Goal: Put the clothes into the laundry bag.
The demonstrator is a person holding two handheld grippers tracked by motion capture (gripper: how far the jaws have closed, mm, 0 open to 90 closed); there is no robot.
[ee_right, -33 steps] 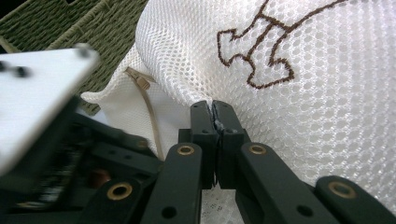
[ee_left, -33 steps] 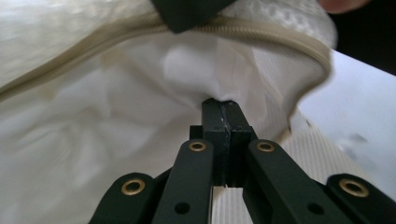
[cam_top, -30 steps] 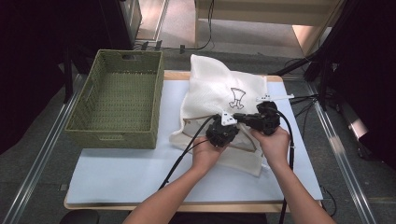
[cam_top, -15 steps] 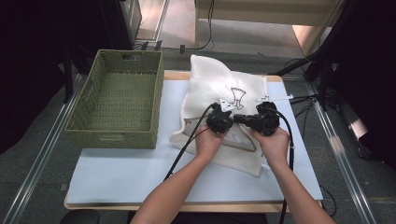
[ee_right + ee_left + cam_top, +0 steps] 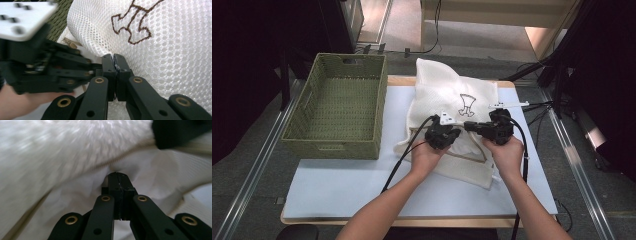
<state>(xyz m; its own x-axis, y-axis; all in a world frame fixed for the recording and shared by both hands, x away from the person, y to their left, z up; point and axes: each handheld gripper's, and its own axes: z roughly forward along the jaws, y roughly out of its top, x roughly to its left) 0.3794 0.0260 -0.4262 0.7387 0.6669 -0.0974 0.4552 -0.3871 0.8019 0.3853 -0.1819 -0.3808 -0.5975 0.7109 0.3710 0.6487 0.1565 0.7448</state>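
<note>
Basket [image 5: 334, 107]: an empty green woven basket at the far left corner of the surface [image 5: 337, 187], well apart from both hands.

Laundry bag [image 5: 439, 92]: a white mesh bag with a brown stitched emblem lies crumpled on the right half of the surface, its far end reaching the far edge. A paler inner layer and a zip line show in the left gripper view, where the bag [image 5: 50, 150] is blurred.

Left gripper [image 5: 451, 134]: held low over the middle of the bag. Its jaws are closed together at the zip seam; cloth bunches around the tips, but whether a fold is pinched between them I cannot tell. In its own view the left gripper [image 5: 117, 178] points at that seam.

Right gripper [image 5: 470, 126]: just beside the left one, tips almost meeting it. The right gripper [image 5: 114, 60] has its jaws closed at the mesh edge below the emblem; whether mesh is caught there I cannot tell.

Risk: with the grippers so close, a pull apart could let the thin mesh slip free of either one, or snag and tear at the zip.

Risk: lifting with one layer only may leave the bag sagging and dragging across the surface.
</note>
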